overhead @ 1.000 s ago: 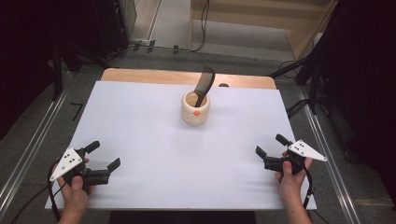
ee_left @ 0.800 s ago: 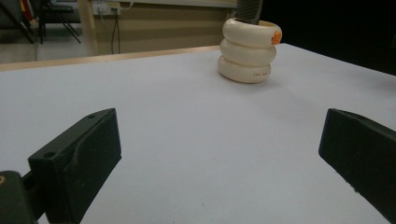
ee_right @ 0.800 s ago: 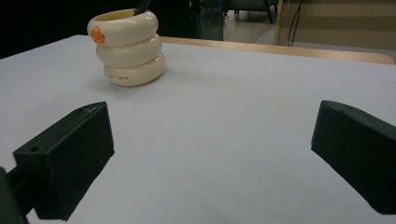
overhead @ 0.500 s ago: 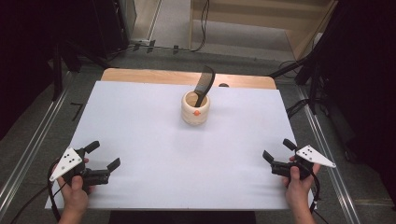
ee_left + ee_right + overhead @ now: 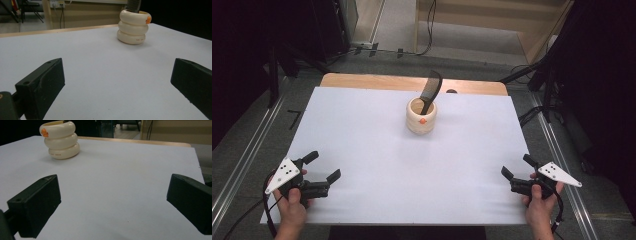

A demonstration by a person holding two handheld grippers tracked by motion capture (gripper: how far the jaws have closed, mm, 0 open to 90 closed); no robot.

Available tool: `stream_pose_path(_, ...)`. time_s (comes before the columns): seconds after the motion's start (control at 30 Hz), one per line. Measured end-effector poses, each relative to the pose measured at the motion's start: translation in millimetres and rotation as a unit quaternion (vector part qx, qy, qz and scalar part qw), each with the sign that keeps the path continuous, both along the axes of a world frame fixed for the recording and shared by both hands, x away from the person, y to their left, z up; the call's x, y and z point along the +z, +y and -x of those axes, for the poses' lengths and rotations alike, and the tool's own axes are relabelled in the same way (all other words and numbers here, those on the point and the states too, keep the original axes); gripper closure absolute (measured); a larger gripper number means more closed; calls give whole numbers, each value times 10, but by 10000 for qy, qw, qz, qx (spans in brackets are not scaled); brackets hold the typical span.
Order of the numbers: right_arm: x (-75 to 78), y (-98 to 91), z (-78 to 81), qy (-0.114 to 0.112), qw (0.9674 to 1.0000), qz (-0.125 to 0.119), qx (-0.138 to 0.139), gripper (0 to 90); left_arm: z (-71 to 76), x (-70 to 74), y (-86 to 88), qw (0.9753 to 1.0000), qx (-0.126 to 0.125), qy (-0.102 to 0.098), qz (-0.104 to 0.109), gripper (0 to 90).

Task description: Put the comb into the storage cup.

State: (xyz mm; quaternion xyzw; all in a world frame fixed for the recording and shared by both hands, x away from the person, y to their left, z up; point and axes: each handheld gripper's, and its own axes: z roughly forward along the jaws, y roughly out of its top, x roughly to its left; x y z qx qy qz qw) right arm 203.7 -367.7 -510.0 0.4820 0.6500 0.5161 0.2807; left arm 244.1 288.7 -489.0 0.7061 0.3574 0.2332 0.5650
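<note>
A cream ribbed cup (image 5: 421,116) with a small orange mark stands upright at the middle back of the white table (image 5: 377,150). A black comb (image 5: 431,90) leans out of it. The cup (image 5: 132,26) is far ahead in the left gripper view, and the cup (image 5: 60,139) is at upper left in the right gripper view. My left gripper (image 5: 323,167) is open near the front left edge, empty. My right gripper (image 5: 518,167) is open near the front right edge, empty. Both are far from the cup.
A wooden strip (image 5: 377,82) borders the table's far edge. Metal rails (image 5: 242,165) run along both sides of the table. Cables and dark stands sit on the floor behind.
My right gripper has drawn back toward the front edge and slightly to the right. The left gripper has barely moved. The cup and comb stay put.
</note>
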Motion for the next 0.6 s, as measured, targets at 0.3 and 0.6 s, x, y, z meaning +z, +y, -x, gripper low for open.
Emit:
stream_pose_path(0.3, -11, -147, 115, -130, 9999, -94, -24, 0, -1, 1, 3, 10000, 0, 0, 14, 0)
stream_pose_path(0.6, -49, -136, 130, -193, 9998, -68, -11, 0, 0, -2, -1, 10000, -47, 1, -9, 0)
